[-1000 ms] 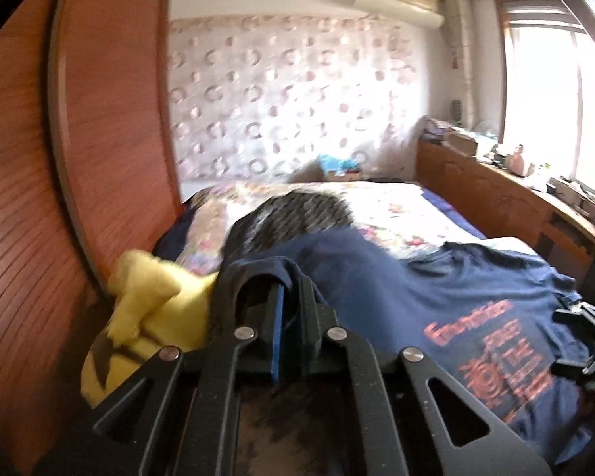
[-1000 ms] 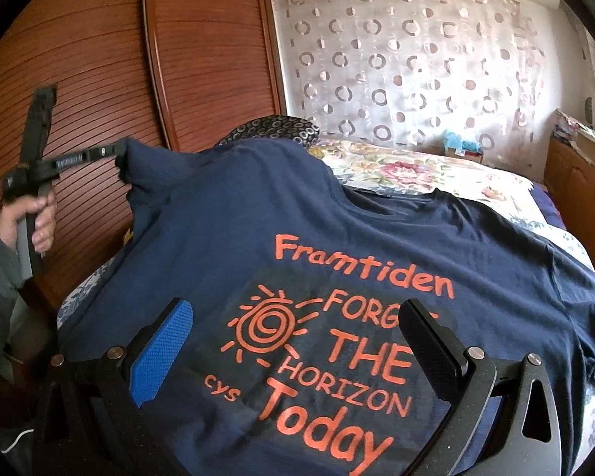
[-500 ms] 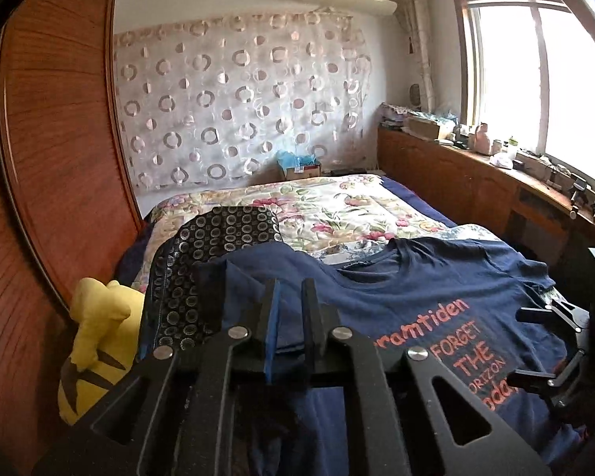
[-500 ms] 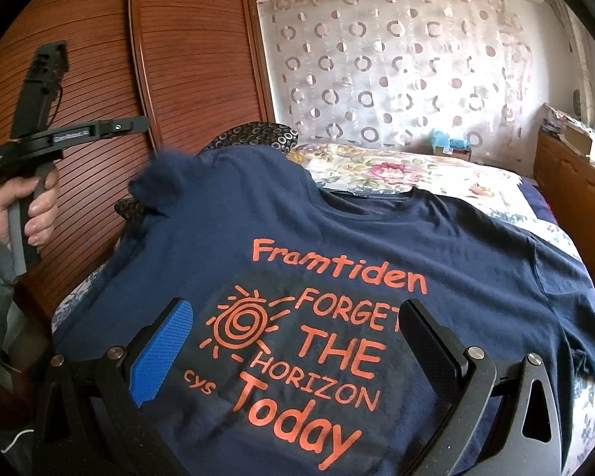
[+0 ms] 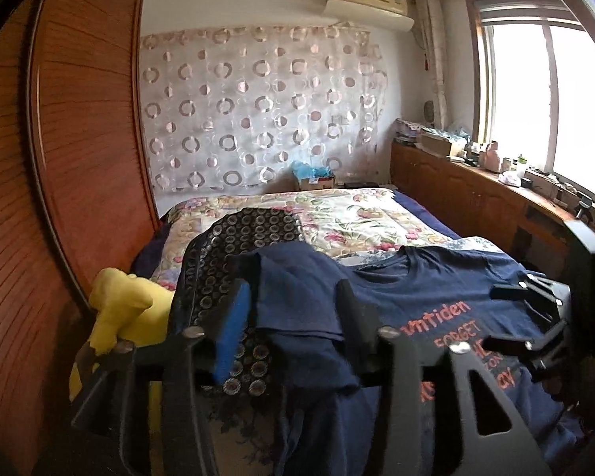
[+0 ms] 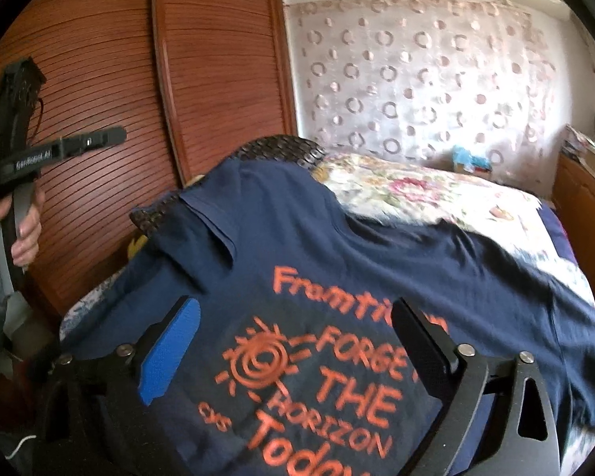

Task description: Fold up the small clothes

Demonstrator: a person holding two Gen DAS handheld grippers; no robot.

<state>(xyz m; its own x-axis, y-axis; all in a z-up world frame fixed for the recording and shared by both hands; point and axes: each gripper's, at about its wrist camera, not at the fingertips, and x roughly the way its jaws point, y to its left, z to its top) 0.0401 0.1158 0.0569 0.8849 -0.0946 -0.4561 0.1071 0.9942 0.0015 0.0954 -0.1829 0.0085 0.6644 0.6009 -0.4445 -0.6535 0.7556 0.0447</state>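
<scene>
A navy T-shirt (image 6: pixel 377 261) with orange print lies face up on the bed; it also shows in the left wrist view (image 5: pixel 436 297). Its left sleeve (image 5: pixel 297 297) is folded in over the shirt and lies loose between the fingers of my left gripper (image 5: pixel 293 317), which is open. In the right wrist view the left gripper (image 6: pixel 111 137) is held up at the far left, clear of the shirt. My right gripper (image 6: pixel 293 341) is open and empty above the printed chest; it also shows in the left wrist view (image 5: pixel 535 317).
A dark circle-patterned cushion (image 5: pixel 234 238) lies under the shirt's left shoulder. A yellow plush toy (image 5: pixel 119 317) sits by the wooden wardrobe doors (image 5: pixel 59 158). The floral bedspread (image 5: pixel 357 218) lies beyond. A wooden cabinet (image 5: pixel 476 198) with clutter runs along the right under the window.
My left gripper has opened and let go of the sleeve, which now lies on the shirt. The right gripper has stayed open over the print.
</scene>
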